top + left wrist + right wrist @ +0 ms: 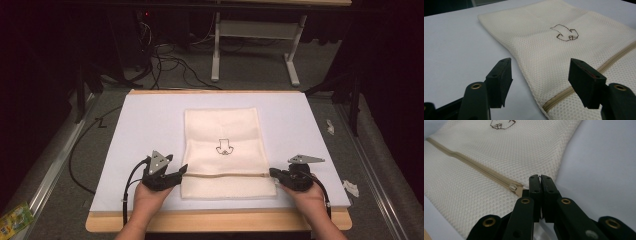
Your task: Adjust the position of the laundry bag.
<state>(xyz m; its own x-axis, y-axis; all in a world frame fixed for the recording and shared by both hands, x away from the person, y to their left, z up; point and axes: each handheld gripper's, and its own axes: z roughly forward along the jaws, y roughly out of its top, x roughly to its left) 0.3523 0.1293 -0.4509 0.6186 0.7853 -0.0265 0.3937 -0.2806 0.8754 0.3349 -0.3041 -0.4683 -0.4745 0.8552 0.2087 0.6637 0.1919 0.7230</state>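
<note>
Bag: our cream mesh laundry bag (pixel 227 150) lies flat in the middle of the white board (pixel 140 125), zipper (pixel 225 175) running across its near end
Right gripper (pixel 272 173): jaws together at the bag's right edge, right by the zipper slider (pixel 513 187); whether we pinch its pull tab we cannot tell
Left gripper (pixel 183 168): jaws apart, straddling the bag's left edge at the zipper's end, not pressing
Done: both grippers in place
Left: the zipper looks closed along its length, so we judge the slide itself is all ahead
</note>
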